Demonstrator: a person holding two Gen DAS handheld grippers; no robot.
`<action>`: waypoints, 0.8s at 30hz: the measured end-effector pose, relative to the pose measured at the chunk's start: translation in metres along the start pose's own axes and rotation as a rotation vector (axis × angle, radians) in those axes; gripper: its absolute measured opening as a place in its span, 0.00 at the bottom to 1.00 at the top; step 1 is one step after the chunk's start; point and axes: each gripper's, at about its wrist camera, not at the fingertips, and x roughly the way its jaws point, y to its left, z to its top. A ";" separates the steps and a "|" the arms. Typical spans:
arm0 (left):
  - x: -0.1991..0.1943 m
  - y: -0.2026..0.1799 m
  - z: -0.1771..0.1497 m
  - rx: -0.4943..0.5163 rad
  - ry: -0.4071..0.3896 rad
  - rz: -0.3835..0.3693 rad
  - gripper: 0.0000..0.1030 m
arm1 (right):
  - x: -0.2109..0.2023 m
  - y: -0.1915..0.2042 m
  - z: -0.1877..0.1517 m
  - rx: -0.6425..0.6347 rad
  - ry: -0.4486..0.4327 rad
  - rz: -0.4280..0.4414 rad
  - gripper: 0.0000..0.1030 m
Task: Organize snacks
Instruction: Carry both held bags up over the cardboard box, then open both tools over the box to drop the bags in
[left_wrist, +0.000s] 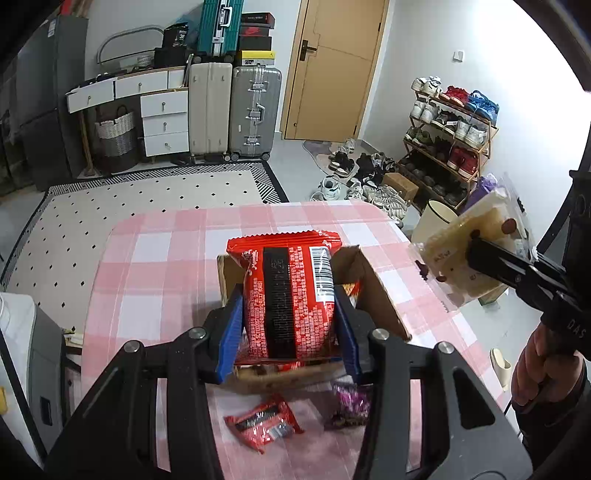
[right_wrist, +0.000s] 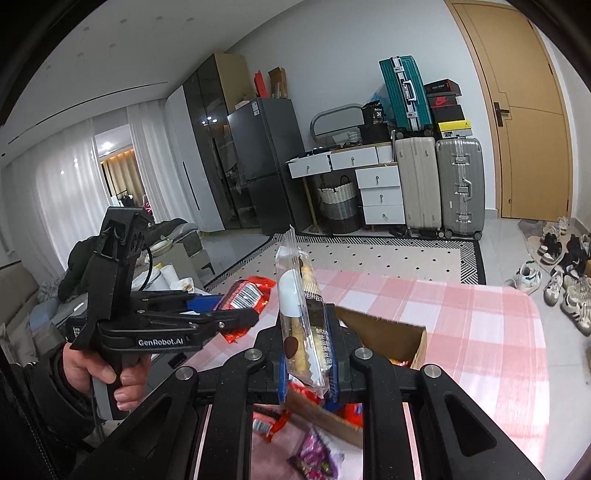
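Left gripper (left_wrist: 290, 317) jaws grasp red packet (left_wrist: 288, 295); right gripper (right_wrist: 308, 363) jaws clenched on clear pastry packet (right_wrist: 301, 317). Both above cardboard box (left_wrist: 373, 291) on pink-checked counter (left_wrist: 155, 266). Beyond: rug (left_wrist: 129, 206), suitcases (left_wrist: 255, 110), shoe rack (left_wrist: 450, 147), door (left_wrist: 332, 66).

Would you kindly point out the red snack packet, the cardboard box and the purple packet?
Red snack packet (left_wrist: 288, 295), left wrist view, its back panel.
Cardboard box (left_wrist: 373, 288), left wrist view, right flap.
Purple packet (left_wrist: 351, 404), left wrist view, middle.

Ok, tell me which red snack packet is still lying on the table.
The small red packet beside the purple packet; the bigger red packet is held up in the left gripper.
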 end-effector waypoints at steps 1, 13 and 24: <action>0.005 -0.001 0.006 0.002 0.003 -0.002 0.41 | 0.003 -0.002 0.003 0.000 0.000 0.000 0.15; 0.049 -0.008 0.044 0.024 0.027 -0.007 0.41 | 0.029 -0.023 0.023 0.003 0.017 0.002 0.15; 0.095 -0.003 0.041 0.023 0.089 -0.034 0.41 | 0.072 -0.041 0.019 0.022 0.073 -0.012 0.15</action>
